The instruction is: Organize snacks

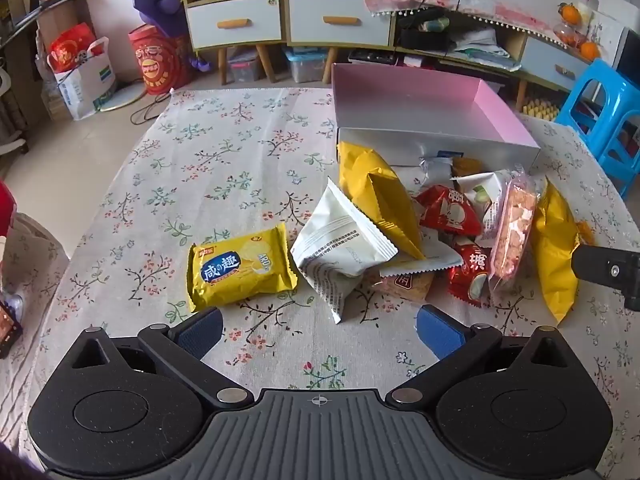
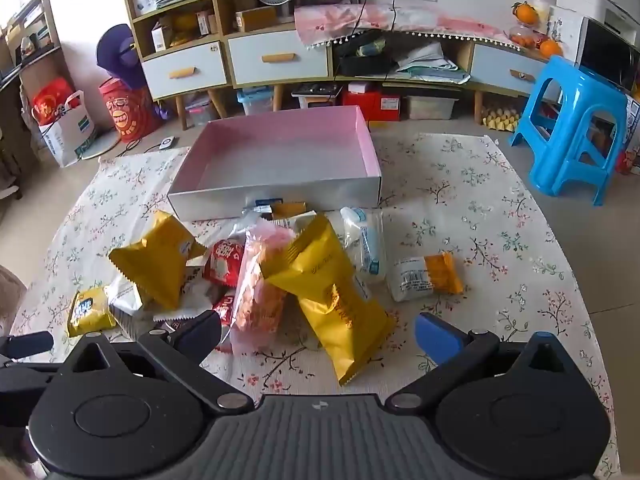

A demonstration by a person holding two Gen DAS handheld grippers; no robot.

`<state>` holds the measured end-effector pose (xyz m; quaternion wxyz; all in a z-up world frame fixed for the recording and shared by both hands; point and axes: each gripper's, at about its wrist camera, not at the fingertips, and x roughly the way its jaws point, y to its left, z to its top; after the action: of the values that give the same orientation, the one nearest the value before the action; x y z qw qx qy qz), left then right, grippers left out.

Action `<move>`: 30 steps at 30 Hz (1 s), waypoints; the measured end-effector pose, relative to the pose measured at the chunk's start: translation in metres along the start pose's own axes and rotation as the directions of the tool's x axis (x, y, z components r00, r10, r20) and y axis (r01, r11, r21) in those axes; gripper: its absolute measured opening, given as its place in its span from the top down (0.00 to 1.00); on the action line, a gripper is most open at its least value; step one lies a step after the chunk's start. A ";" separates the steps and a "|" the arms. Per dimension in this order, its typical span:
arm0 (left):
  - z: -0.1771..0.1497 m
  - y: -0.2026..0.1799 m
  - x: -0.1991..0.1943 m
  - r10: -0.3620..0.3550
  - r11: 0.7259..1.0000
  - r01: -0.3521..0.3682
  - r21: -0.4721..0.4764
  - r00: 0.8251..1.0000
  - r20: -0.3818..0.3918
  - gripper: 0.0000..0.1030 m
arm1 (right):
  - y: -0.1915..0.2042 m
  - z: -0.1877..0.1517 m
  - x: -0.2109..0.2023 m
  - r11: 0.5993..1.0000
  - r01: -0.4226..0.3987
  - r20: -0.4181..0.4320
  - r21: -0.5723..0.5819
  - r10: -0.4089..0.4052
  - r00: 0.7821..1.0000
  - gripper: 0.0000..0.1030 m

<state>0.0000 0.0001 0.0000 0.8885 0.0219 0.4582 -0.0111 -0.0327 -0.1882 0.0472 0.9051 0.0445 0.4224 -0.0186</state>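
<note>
A pile of snack packets lies on the floral tablecloth before an open box with a pink inside point(image 1: 412, 100) point(image 2: 280, 148). Nearest my left gripper point(image 1: 318, 330) are a yellow biscuit pack point(image 1: 240, 266) point(image 2: 89, 312) and a white packet point(image 1: 340, 252); its jaws stand wide open above the cloth with nothing between them. My right gripper point(image 2: 318, 334) is open too, hovering over a long yellow bag point(image 2: 336, 300) and a clear pink snack bag point(image 2: 260, 292) point(image 1: 514, 232). Red packets point(image 1: 452, 210) point(image 2: 222, 264) and another yellow bag point(image 1: 378, 192) point(image 2: 160, 262) lie in the heap.
A white-and-orange packet point(image 2: 426, 276) and a pale blue packet point(image 2: 366, 244) lie apart to the right. A blue plastic stool point(image 2: 576, 128) point(image 1: 608, 120) stands beside the table. Cabinets with drawers point(image 1: 280, 16) line the far wall. The other gripper's black body point(image 1: 608, 268) shows at the right edge.
</note>
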 end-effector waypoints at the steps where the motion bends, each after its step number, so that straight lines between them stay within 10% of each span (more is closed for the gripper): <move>1: 0.000 0.000 0.000 0.001 1.000 -0.001 0.002 1.000 -0.010 0.00 | 0.000 0.000 -0.001 1.000 -0.002 0.007 0.003 0.002 1.000 0.09; 30: 0.002 0.008 -0.012 -0.034 0.998 0.035 -0.049 0.999 0.030 0.00 | 0.008 -0.008 0.005 0.998 0.038 -0.016 -0.051 -0.039 0.999 0.09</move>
<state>-0.0049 0.0078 0.0109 0.8950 -0.0081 0.4458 -0.0157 -0.0356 -0.1799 0.0389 0.9017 0.0133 0.4313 -0.0250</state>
